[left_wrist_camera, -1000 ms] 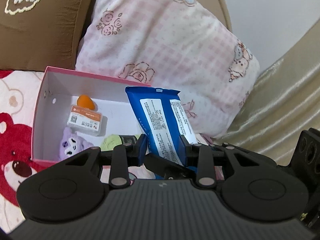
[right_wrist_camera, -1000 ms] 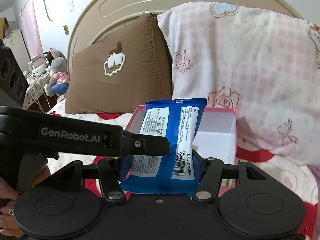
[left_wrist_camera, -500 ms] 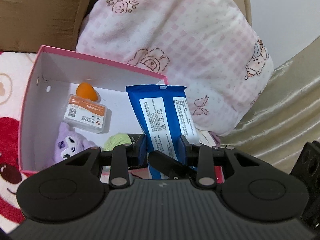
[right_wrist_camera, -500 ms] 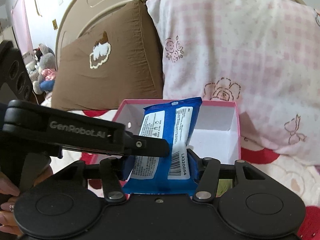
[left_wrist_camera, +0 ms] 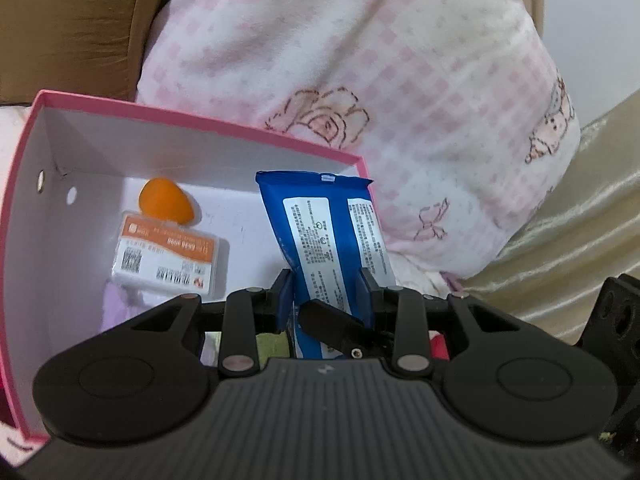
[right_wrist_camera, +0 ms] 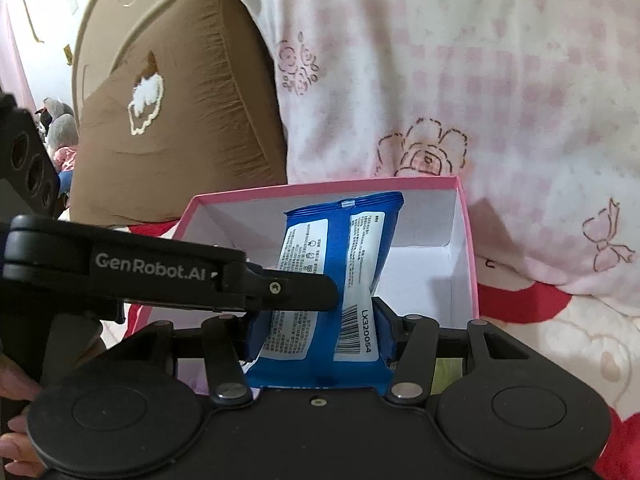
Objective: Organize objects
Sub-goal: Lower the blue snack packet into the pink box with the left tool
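A blue snack packet (left_wrist_camera: pixel 326 240) with white labels stands upright over the pink box (left_wrist_camera: pixel 192 122). My left gripper (left_wrist_camera: pixel 325 288) is shut on its lower part. My right gripper (right_wrist_camera: pixel 316 320) is shut on the same packet (right_wrist_camera: pixel 340 256) from the other side. The left gripper's finger crosses the right wrist view in front of the packet. The box (right_wrist_camera: pixel 466 240) is white inside and holds an orange ball (left_wrist_camera: pixel 164 200), a small labelled white box (left_wrist_camera: pixel 166 258) and a purple plush (left_wrist_camera: pixel 114 308), partly hidden.
A pink checked pillow (left_wrist_camera: pixel 360 60) lies right behind the box, a brown pillow (right_wrist_camera: pixel 176 120) to its left. A beige bed headboard (right_wrist_camera: pixel 132 4) stands behind them. Shiny beige fabric (left_wrist_camera: pixel 580 220) is to the right. The bedding is red and white.
Both grippers have moved forward with the packet, lowering it into the right side of the pink box. The box and pillows look closer.
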Tool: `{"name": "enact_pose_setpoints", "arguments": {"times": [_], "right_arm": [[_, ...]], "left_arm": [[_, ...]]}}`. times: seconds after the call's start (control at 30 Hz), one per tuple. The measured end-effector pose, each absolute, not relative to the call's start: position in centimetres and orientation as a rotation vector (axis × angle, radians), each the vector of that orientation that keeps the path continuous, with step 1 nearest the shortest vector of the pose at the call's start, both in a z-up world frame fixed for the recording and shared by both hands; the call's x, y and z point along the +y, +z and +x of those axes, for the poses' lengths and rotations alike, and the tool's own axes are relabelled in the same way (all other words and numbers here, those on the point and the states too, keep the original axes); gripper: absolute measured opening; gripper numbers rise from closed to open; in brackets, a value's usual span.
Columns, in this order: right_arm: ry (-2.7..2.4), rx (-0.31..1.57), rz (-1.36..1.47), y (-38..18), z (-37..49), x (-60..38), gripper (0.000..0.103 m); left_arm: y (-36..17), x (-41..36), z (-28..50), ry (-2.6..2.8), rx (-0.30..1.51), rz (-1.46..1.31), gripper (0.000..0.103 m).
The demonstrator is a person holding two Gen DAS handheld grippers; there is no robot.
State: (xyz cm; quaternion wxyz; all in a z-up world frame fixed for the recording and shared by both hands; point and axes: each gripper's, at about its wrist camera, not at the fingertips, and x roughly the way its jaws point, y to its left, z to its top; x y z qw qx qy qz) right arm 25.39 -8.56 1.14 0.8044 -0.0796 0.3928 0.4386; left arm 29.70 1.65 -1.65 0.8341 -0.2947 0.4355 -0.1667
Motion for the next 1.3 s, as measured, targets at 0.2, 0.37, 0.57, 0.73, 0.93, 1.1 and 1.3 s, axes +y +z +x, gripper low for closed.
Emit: {"name": "enact_pose_setpoints", "arguments": {"times": [0.2, 0.37, 0.57, 0.73, 0.93, 1.1, 1.3], "right_arm": [[0.909, 0.9, -0.162, -0.2, 28.4, -7.5, 0.058], [0.851, 0.838, -0.234, -1.2, 28.4, -6.0, 0.057], [0.842, 0.871, -0.217, -2.5, 29.7, -5.0, 0.057], [0.81, 0.811, -0.333, -3.4, 29.2, -4.0, 0.057], [0.799, 0.809, -0.392, -4.0, 29.5, -3.3, 0.056], [0.805, 0.808, -0.398, -4.2, 29.7, -2.9, 0.056], [0.82, 0.838, -0.39, -4.7, 30.1, -3.0, 0.056]], "left_arm": [[-4.0, 1.5, 32.6, -0.362, 0.951, -0.661, 0.03], [-5.1, 1.4, 33.7, -0.338, 0.944, -0.645, 0.031], [-6.5, 1.6, 34.9, -0.315, 0.979, -0.66, 0.032], [-7.4, 1.1, 35.5, -0.307, 1.004, -0.67, 0.032], [-8.1, 1.2, 35.9, -0.3, 1.011, -0.683, 0.032], [-8.3, 1.4, 35.9, -0.29, 1.017, -0.672, 0.031], [-9.1, 1.0, 36.3, -0.272, 1.037, -0.667, 0.03]]}}
